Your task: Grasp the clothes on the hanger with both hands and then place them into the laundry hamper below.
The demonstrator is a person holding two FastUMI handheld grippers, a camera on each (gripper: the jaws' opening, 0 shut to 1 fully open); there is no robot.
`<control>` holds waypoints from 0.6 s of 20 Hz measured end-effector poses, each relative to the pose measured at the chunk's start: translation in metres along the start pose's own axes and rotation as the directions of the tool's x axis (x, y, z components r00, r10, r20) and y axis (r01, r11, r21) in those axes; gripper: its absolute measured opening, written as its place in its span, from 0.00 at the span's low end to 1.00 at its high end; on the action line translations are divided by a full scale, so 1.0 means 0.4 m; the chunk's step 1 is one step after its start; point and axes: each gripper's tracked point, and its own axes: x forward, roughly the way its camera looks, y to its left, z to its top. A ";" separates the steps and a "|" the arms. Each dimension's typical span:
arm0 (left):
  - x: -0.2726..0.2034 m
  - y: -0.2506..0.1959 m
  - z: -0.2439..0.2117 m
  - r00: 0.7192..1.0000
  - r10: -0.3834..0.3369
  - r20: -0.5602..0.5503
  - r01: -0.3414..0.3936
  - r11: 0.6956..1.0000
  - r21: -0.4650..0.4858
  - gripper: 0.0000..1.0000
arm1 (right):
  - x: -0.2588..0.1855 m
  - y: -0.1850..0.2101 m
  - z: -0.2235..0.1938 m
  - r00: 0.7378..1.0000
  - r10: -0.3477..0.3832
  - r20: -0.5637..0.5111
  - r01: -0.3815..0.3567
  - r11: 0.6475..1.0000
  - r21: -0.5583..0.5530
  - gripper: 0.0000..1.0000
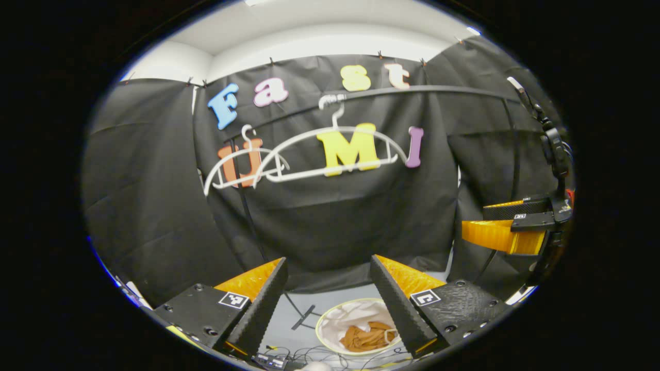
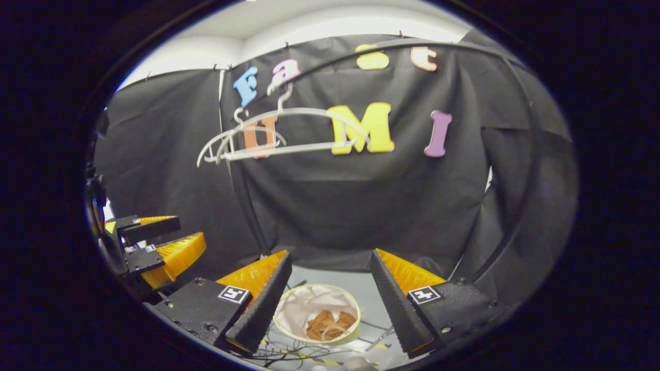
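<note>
**Clothes in the hamper, both hangers bare**

Landmark: the hamper on the floor, round with a pale rim. The clothes, a brown bundle, lie inside it on a white lining, toward its right side.

Left of the hamper, a black stand foot rests on the floor, and cables trail in front of the rim. Above the hamper, two white hangers hang bare from a black rail; open air lies between them and the rim.

The left gripper hovers above the hamper, fingers spread, nothing between them. The right gripper hovers likewise, fingers spread and empty; in the left gripper view it appears up to the right of the hamper.
</note>
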 end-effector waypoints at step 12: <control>-0.226 0.062 0.273 0.946 0.235 0.222 -0.203 0.966 -0.157 1.00 | -0.256 -0.117 0.318 0.948 0.022 0.318 -0.012 0.999 -0.032 0.99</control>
